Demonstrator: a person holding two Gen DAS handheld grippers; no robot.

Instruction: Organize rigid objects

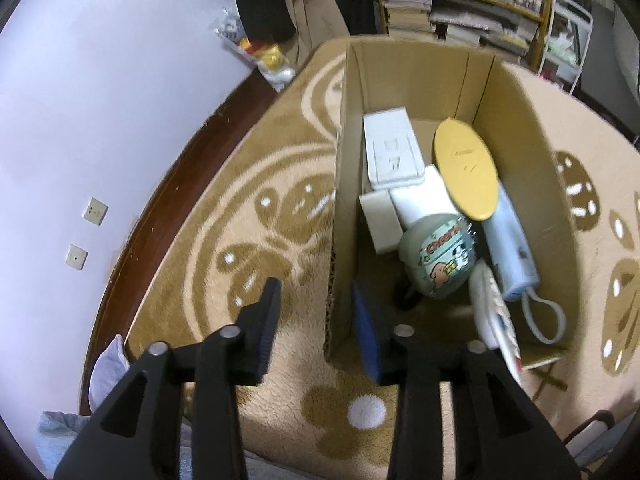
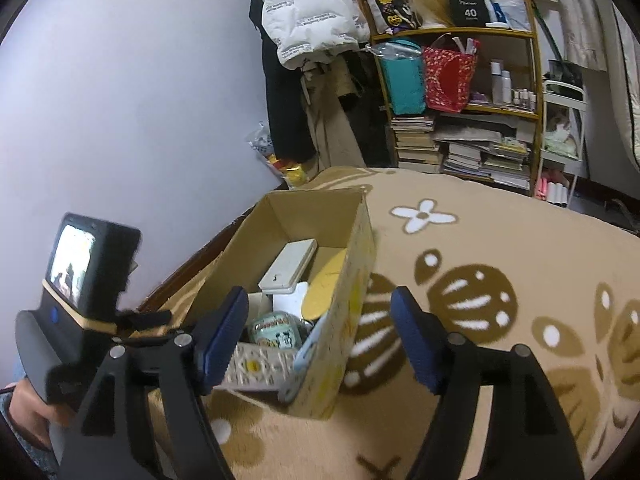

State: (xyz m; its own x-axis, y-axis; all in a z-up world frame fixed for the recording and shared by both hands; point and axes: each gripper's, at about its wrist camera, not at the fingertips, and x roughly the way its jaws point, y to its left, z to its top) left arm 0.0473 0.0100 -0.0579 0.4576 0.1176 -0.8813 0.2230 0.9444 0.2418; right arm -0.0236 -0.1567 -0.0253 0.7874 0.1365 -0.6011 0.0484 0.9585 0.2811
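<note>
An open cardboard box (image 1: 520, 140) (image 2: 354, 276) stands on a tan patterned blanket (image 1: 248, 184). It holds a white flat box (image 1: 394, 148) (image 2: 288, 266), a yellow oval lid (image 1: 466, 168) (image 2: 324, 284), a round green cartoon case (image 1: 440, 260) (image 2: 276, 330), a light blue device with a cord (image 1: 512, 248) and a white remote (image 1: 492, 312) (image 2: 256, 368). My left gripper (image 1: 320, 320) is open and straddles the box's left wall, one finger inside and one outside. My right gripper (image 2: 320, 336) hangs open and empty above the box's near end.
A pale wall with two sockets (image 1: 95, 211) and a dark wooden edge (image 1: 160, 200) run along the left. Beyond the blanket are a shelf of books and bags (image 2: 460, 148) and a white jacket (image 2: 312, 12). A hand (image 2: 28, 408) holds the left gripper's handle.
</note>
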